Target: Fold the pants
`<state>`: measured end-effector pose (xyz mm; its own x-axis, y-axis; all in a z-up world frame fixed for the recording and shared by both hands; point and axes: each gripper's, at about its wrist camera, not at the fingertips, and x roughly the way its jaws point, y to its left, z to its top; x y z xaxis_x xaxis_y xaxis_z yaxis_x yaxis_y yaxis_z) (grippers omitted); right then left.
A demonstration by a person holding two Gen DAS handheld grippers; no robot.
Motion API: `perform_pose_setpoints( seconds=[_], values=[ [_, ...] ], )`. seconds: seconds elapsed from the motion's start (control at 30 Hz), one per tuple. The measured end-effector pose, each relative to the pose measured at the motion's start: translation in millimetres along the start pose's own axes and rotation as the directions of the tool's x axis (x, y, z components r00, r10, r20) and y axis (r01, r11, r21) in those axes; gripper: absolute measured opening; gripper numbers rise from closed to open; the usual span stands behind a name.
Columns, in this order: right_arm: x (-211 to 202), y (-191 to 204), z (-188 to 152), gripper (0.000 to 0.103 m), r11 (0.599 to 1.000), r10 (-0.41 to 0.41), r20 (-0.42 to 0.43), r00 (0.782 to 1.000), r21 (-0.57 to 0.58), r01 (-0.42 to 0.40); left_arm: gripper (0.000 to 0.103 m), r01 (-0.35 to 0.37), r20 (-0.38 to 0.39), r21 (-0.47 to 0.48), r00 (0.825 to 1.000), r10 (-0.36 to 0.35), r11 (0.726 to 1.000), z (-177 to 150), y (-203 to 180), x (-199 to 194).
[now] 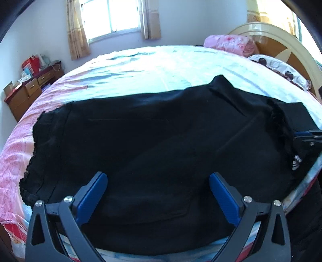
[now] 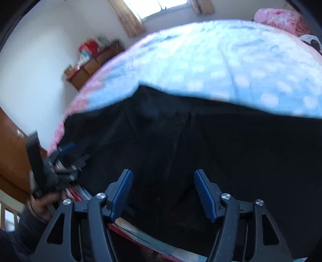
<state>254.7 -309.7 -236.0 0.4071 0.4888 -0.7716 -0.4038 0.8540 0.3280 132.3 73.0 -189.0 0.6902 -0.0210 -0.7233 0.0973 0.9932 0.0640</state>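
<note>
The black fabric pants (image 1: 153, 145) lie spread flat across the near part of the bed with the pale blue and pink patterned sheet (image 1: 153, 66), their frayed cuffs toward the left side and the near edge reaching the edge of the mattress.

The left gripper (image 1: 158, 187) is held low over the near edge of the pants, pointing across the bed toward the window (image 1: 112, 16); its two blue-padded fingers (image 1: 223, 199) stand wide apart with only dark cloth showing between them. In the right wrist view the person's left hand (image 2: 43, 203) wraps the handle of that tool at the bed's edge.

The right gripper (image 2: 163, 193) sits likewise low above the pants, tilted forward and down, its blue pads spread apart and clasping nothing. In the left wrist view it shows at the far right by the bunched end of the pants.

A pink floral quilt (image 1: 229, 43) lies by the wooden headboard (image 1: 281, 44), and a brown wooden dresser (image 1: 30, 88) stands against the wall.
</note>
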Motion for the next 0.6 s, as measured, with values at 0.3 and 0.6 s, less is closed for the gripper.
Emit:
perform_pose_setpoints(
  seconds=[0.3, 0.6],
  values=[
    [-28, 15, -8, 0.07, 0.997, 0.025, 0.139, 0.99, -0.072, -0.015, 0.103, -0.142, 0.1, -0.044, 0.984, 0.146, 0.989, 27, 79, -41],
    [-34, 26, -28, 0.07, 0.993, 0.098, 0.191, 0.977, -0.077, -0.085, 0.087, 0.042, -0.017, -0.311, 0.999, -0.05, 0.949, 13, 172, 3]
  ],
)
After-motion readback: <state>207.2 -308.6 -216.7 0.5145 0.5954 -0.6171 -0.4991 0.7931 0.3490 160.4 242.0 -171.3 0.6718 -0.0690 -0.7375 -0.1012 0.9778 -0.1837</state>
